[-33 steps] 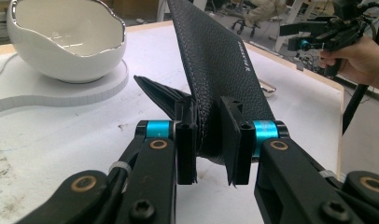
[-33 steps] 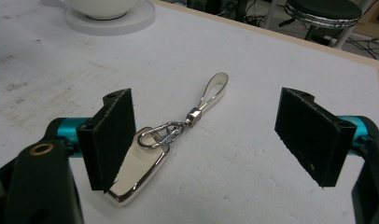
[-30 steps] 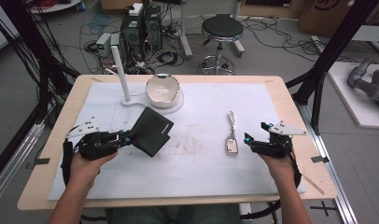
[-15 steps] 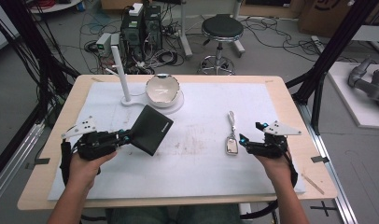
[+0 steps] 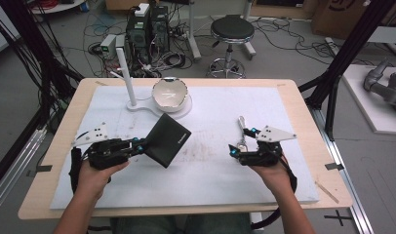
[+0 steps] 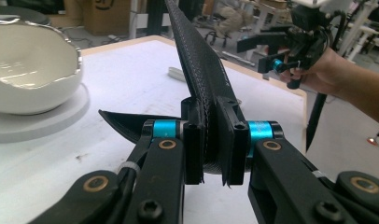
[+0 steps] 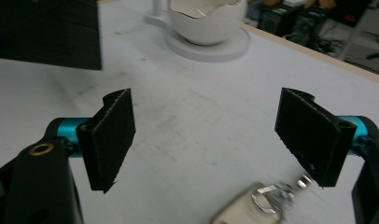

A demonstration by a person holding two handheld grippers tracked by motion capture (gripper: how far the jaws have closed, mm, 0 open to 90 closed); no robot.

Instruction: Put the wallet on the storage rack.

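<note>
White bowl point(image 5: 169, 93) on round stand, white post point(image 5: 127, 78), black stool point(image 5: 231, 34), computer towers point(image 5: 148, 27)

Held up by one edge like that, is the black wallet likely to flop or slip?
Probably neither. The black wallet stands out flat from the left gripper, so it seems fairly stiff. Its grained, stitched cover looks grippy between the shut jaws. It likely feels light.

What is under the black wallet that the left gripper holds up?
The black wallet is clamped in the left gripper, tilted above the white mat. Beneath it only bare mat shows; the strip directly under its lower edge is covered.
</note>
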